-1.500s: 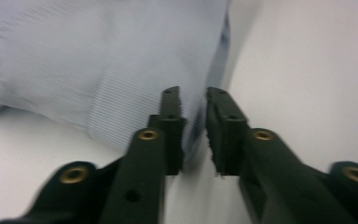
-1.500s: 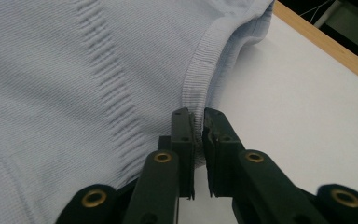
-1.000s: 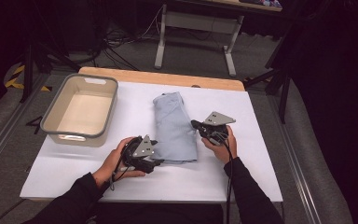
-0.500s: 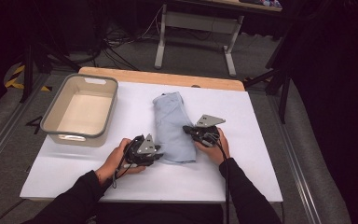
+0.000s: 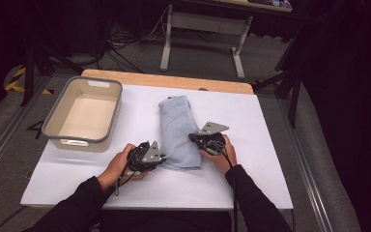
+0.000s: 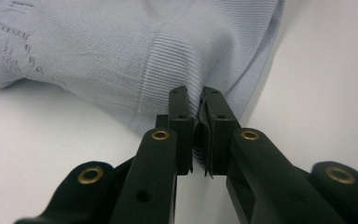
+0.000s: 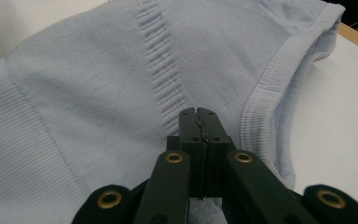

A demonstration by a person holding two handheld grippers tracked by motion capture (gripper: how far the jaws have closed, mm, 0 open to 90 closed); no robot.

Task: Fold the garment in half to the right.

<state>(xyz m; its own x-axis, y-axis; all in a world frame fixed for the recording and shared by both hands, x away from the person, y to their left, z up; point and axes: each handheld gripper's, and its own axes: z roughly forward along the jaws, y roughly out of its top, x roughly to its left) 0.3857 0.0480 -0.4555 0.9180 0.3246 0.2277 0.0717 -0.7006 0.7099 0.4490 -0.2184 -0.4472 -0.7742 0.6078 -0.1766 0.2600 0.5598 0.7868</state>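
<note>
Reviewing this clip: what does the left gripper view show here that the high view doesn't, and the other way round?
Left gripper view alone: the left gripper shut on a pinch of ribbed fabric, its jaws having just been closing, and the knit's texture close up.

High view alone: the grey-rimmed bin at the table's left, the wooden table edge at the far side, both hands, and the right gripper on the garment's right side.

Both: the folded light blue garment on the white tabletop, with the left gripper at its near corner.

A pale blue ribbed garment [image 5: 178, 130] — folded into a long strip — lies flat mid-table.
</note>
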